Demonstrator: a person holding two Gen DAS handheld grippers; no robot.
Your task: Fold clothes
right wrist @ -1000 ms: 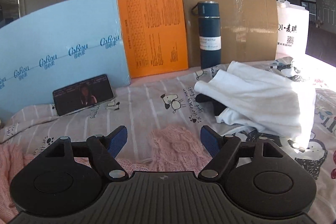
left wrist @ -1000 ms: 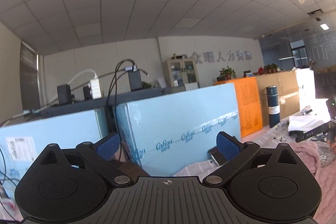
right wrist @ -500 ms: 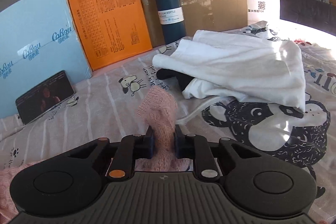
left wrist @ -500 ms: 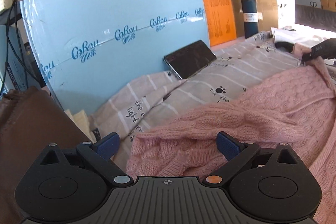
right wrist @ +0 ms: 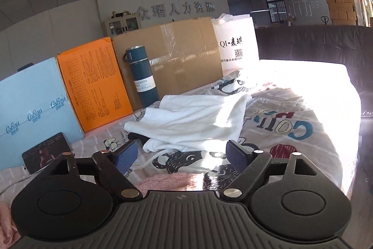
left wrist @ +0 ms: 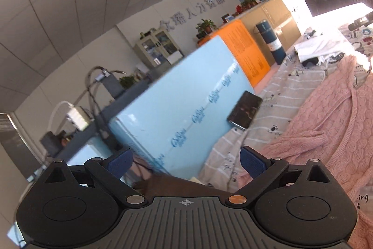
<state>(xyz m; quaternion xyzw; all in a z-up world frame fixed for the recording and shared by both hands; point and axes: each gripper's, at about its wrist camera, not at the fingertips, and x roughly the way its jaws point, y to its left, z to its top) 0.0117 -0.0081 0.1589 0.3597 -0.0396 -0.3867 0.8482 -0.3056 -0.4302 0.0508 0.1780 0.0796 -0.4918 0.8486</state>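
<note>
A pink cable-knit sweater [left wrist: 333, 123] lies spread on the printed bed sheet [left wrist: 286, 90], to the right of my left gripper [left wrist: 186, 161]. That gripper is open, tilted and raised, with nothing between its blue pads. My right gripper [right wrist: 181, 154] is open too, above the sheet, and a pink knit edge [right wrist: 172, 181] shows just below it, not held. A crumpled white garment [right wrist: 193, 120] lies on the sheet beyond the right gripper. The other gripper's dark tip [left wrist: 360, 21] shows at the far right of the left wrist view.
A phone [right wrist: 46, 153] leans on a light blue panel [right wrist: 30, 109]. An orange panel [right wrist: 93, 83], a dark blue bottle [right wrist: 142, 78], a cardboard box [right wrist: 177, 55] and a white bag [right wrist: 235, 46] line the back. A brown cloth [left wrist: 170, 183] lies below the left gripper.
My right gripper was shut on a pink sweater fold half a second ago; now it is open and the fold lies below it. The left gripper has tilted and swung upward, away from the sweater.
</note>
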